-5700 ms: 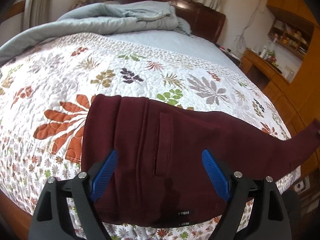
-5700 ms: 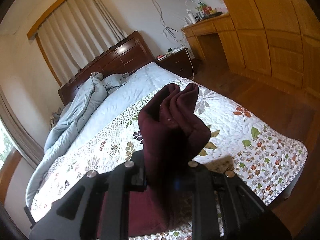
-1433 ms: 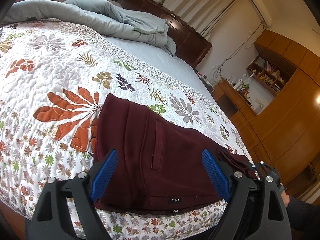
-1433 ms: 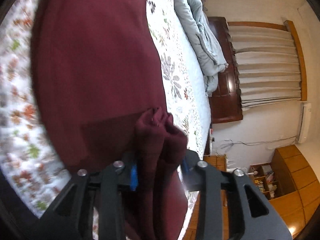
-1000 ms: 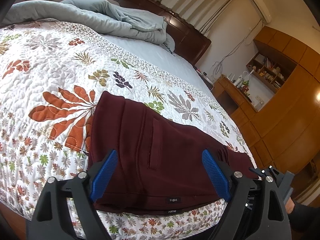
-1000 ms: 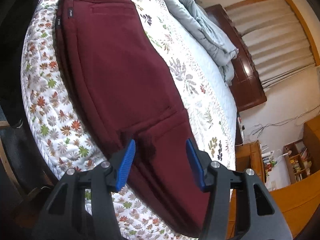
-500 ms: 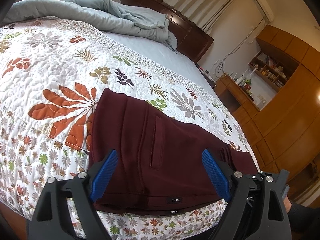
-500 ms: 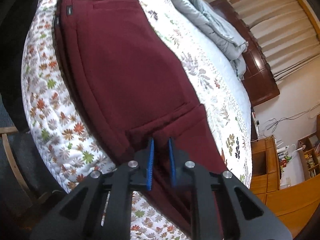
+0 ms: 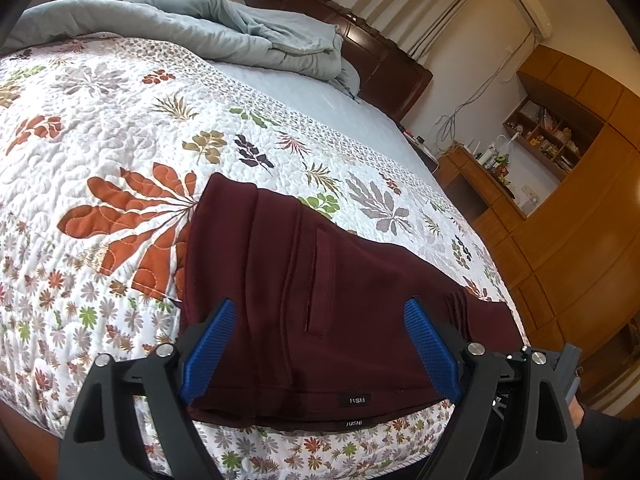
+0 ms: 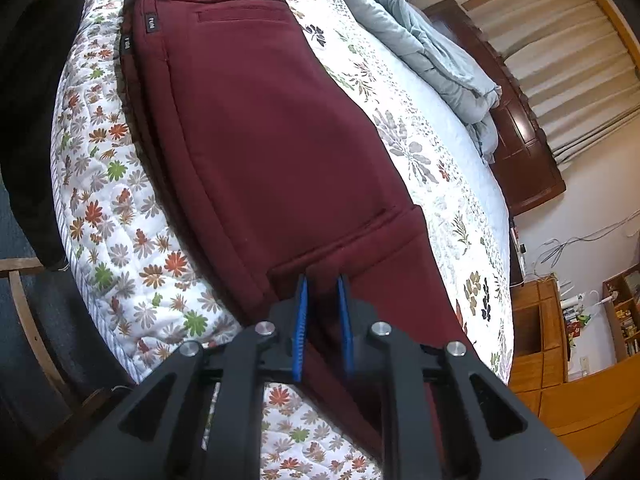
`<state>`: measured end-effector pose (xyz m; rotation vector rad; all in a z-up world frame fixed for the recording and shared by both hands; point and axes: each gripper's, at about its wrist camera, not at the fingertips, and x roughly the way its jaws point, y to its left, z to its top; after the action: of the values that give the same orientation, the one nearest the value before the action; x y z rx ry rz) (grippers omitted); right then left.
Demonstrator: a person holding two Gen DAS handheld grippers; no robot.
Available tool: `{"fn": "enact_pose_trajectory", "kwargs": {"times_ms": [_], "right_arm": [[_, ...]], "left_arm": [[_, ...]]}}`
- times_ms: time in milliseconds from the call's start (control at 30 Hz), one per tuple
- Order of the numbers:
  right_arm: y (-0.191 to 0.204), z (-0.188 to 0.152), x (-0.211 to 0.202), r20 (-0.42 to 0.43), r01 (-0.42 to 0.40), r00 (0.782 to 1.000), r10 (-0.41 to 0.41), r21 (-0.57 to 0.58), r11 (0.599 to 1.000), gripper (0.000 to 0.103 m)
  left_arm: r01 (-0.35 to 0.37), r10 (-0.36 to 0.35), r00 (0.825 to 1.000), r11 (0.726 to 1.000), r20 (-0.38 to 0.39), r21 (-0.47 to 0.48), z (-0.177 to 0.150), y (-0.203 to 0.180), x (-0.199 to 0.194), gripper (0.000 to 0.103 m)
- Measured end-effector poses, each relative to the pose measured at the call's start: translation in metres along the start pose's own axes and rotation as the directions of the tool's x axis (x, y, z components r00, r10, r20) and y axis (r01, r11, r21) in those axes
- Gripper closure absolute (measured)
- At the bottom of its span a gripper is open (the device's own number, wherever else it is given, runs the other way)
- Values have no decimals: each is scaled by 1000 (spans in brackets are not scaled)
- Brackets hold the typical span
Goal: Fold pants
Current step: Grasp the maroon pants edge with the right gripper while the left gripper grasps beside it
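The maroon pants (image 9: 328, 292) lie flat on the bed's floral quilt (image 9: 100, 128), waistband at the near edge. The left gripper (image 9: 316, 344) hovers over the waistband, fingers spread wide. The right gripper (image 10: 322, 320) has its fingers nearly together around a fabric fold (actual pinch hard to confirm), the leg's end cut off below.

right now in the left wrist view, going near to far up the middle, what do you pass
left gripper with open fingers → maroon pants → floral quilt → pale blue sheet → grey-blue duvet → dark headboard → curtains
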<state>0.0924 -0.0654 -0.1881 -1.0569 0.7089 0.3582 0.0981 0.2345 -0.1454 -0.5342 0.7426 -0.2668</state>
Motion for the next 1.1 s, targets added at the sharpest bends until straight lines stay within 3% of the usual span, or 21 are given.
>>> {"fn": "enact_pose_trajectory", "kwargs": {"times_ms": [200,300,400,500,533,567,600,667,733,767,800,833,867,933,1000,1100], "right_arm": [[-43,5,-32,78,-131,990,118,193,972,85],[-67,6,-32,86,-144,988,125,274,951,85],[-92,0,-6,40,-162,986,159,387,908,85],[-94,-6,25,-30,-209,968,248,441,873,83],[-89,-5,31,-44,-250,954,298,434,865,86],[-83,-3,33,-53,-264,948,314,419,868,93],[-80,-1,32,-53,-274,946,320,399,875,95],[-86,14,25,-27,-332,929,369,380,863,88],[-102,30,20,31,-418,895,445,407,812,70],[-113,44,18,68,-481,863,500,412,774,63],[-121,60,17,96,-546,823,559,405,734,61],[-125,72,16,115,-594,789,604,394,701,52],[-129,89,17,131,-660,733,667,373,652,43],[-132,115,19,142,-718,678,721,335,610,39],[-133,149,26,126,-766,625,771,289,574,31],[-127,202,43,59,-820,555,829,206,534,22]], "left_arm": [[-11,11,1000,1000,-14,25,-3,-5,-1,16],[-16,17,1000,1000,-13,22,-3,-6,-1,16],[-44,44,999,999,10,-23,-4,-11,-12,16],[-27,36,998,989,60,-145,-15,-10,-34,16],[-17,34,996,978,78,-210,-20,-5,-41,16],[3,24,996,959,92,-284,-25,2,-47,16],[28,9,995,933,100,-358,-31,10,-51,16],[97,-45,992,857,114,-507,-43,29,-54,16],[114,-54,992,785,117,-608,-54,42,-52,16],[111,-49,992,754,113,-647,-60,47,-50,16],[115,-51,992,741,115,-661,-62,49,-47,16],[103,-39,993,734,109,-671,-64,49,-44,16],[82,-23,995,726,94,-683,-65,50,-40,16],[47,-3,998,704,63,-709,-66,50,-32,16],[-11,40,999,651,20,-759,-75,53,-23,16],[-33,57,998,630,3,-776,-81,52,-11,16]]}}
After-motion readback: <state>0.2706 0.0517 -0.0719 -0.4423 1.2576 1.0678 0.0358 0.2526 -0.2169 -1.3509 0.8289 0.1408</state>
